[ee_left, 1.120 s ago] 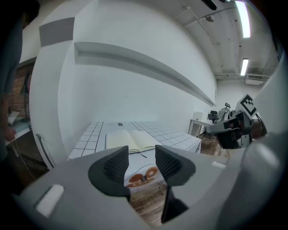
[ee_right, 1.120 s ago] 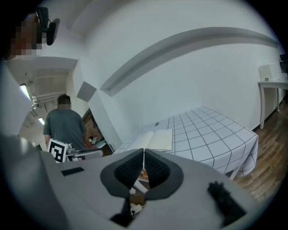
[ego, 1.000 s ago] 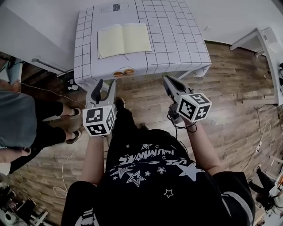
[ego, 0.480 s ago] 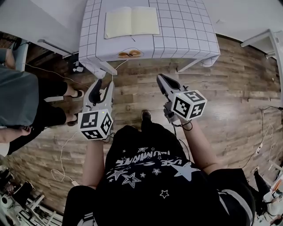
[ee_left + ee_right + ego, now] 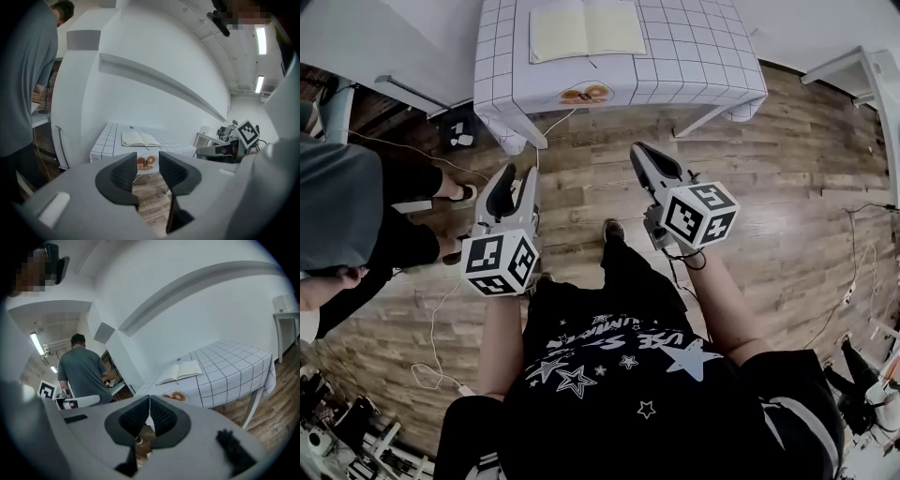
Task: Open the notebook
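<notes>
Notebook (image 5: 587, 30) on table (image 5: 694, 56), well ahead of both. Left gripper (image 5: 517, 183), jaws closing with nothing between, beside right gripper (image 5: 642, 159), apart. Bystander (image 5: 337, 216) left of left gripper.

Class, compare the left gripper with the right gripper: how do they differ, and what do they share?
The left gripper has its jaws apart and closing; the right gripper has them together. In the head view the left gripper sits lower in frame than the right gripper. Both are empty, above the wooden floor, short of the table.
</notes>
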Motion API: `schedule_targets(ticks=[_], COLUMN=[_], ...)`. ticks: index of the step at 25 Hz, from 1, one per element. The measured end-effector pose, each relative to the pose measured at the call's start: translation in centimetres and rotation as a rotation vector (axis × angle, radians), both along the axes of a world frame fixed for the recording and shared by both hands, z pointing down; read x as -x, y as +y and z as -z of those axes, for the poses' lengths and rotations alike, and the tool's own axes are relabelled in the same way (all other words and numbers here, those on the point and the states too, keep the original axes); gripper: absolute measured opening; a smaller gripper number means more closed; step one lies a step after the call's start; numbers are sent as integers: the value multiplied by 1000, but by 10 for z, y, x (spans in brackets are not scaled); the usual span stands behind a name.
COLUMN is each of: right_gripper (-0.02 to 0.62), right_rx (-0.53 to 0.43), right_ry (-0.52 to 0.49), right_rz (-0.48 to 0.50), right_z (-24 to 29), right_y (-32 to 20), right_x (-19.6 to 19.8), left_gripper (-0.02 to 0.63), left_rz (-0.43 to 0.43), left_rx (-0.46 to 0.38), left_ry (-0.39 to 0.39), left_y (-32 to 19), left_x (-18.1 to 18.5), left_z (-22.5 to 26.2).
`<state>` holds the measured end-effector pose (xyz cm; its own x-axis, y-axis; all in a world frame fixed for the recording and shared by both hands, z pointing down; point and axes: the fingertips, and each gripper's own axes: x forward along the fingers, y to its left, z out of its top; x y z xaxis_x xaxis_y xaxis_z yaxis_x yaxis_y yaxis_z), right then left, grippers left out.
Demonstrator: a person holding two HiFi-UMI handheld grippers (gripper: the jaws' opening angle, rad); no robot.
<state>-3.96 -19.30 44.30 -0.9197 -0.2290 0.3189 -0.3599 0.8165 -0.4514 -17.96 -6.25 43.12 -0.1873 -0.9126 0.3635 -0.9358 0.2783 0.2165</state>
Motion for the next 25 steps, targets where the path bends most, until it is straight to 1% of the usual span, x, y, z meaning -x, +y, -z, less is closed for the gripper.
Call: schedule_targets(ticks=[4, 6, 9, 14, 19, 22, 25], right_gripper=[17, 17, 17, 17, 17, 17, 17], right_rx=[-31, -56, -105, -151, -205, -213, -207], right_ry=[-65, -51, -40, -44, 3, 23, 32], right_rz=[-56, -64, -88, -119, -141, -158, -191], right_z=[18, 24, 28, 39, 42, 40, 35], right_y=[34, 53, 86, 134, 190, 222, 247], right_x=[24, 32, 32, 33, 27, 22, 19], left_gripper=[144, 130, 115, 97, 90, 72, 32], left_rz=[-34, -55, -92, -177, -270, -298, -311], left_rx=[-4, -13, -57, -107, -156, -177, -209], left_ry=[24, 13, -5, -10, -14, -7, 24], left_y=[37, 53, 78, 106, 137, 159, 181], left_x=[29, 41, 48, 48, 40, 36, 35], left_z=[-7, -1, 4, 10, 17, 20, 22])
